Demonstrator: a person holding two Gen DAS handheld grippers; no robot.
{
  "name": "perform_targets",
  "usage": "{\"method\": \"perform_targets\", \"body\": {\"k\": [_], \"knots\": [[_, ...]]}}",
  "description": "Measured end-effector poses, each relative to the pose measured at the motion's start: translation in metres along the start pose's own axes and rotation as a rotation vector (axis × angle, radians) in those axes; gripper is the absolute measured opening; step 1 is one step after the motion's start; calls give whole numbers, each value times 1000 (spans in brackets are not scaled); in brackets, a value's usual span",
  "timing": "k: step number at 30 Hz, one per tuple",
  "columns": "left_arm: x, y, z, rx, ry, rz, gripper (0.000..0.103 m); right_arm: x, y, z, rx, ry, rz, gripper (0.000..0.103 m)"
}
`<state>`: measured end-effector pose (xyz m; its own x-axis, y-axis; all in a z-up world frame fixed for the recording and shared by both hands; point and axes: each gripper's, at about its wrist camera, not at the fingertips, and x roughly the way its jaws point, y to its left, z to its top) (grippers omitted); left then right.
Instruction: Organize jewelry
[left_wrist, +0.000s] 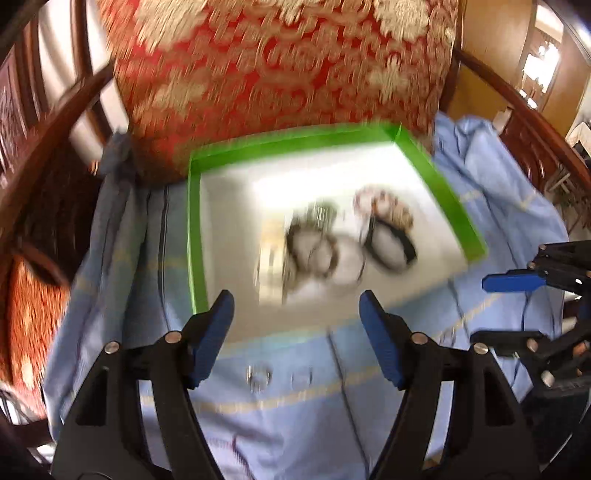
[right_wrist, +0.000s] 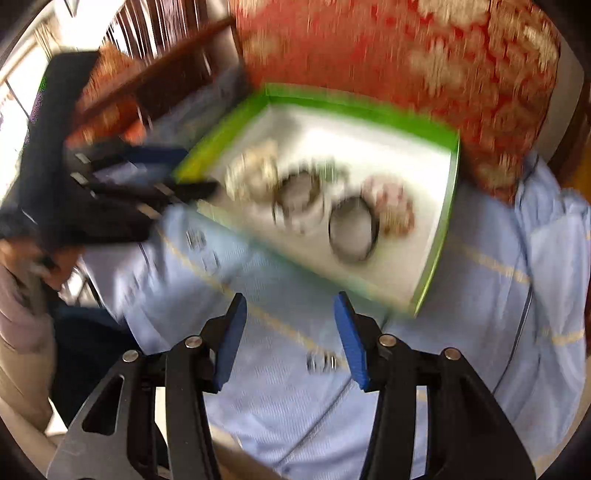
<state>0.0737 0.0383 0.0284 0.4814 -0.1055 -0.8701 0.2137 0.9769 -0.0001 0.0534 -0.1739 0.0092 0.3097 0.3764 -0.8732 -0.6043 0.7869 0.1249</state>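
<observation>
A shallow green-rimmed box (left_wrist: 195, 236) with a white floor lies on light blue cloth and holds several bracelets (left_wrist: 314, 251) and a dark bangle (left_wrist: 391, 247). The box (right_wrist: 439, 236) and bracelets (right_wrist: 351, 229) also show in the right wrist view. A small silver ring (left_wrist: 258, 376) lies on the cloth before the box; a similar small silver piece (right_wrist: 321, 363) shows in the right wrist view. My left gripper (left_wrist: 297, 339) is open and empty, just short of the box. My right gripper (right_wrist: 290, 341) is open and empty above the cloth. Both views are blurred.
A red and gold patterned cushion (left_wrist: 280, 70) stands right behind the box. Dark wooden armrests (left_wrist: 51, 129) flank the seat. The blue cloth (left_wrist: 509, 206) covers the seat around the box. The right gripper shows at the right edge (left_wrist: 517, 284) of the left wrist view.
</observation>
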Motion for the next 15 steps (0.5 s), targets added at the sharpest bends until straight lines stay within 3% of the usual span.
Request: {"method": "perform_targets", "body": {"k": [4, 8, 13, 15], "knots": [[24, 24, -28, -114, 143, 3, 70, 27, -15, -11, 53, 99, -54, 49], [48, 39, -35, -162, 239, 50, 70, 43, -30, -14, 115, 180, -41, 49], [64, 44, -38, -197, 306, 61, 70, 64, -11, -17, 56, 243, -66, 49], [64, 42, -39, -189, 309, 60, 71, 71, -7, -18, 58, 263, -28, 49]]}}
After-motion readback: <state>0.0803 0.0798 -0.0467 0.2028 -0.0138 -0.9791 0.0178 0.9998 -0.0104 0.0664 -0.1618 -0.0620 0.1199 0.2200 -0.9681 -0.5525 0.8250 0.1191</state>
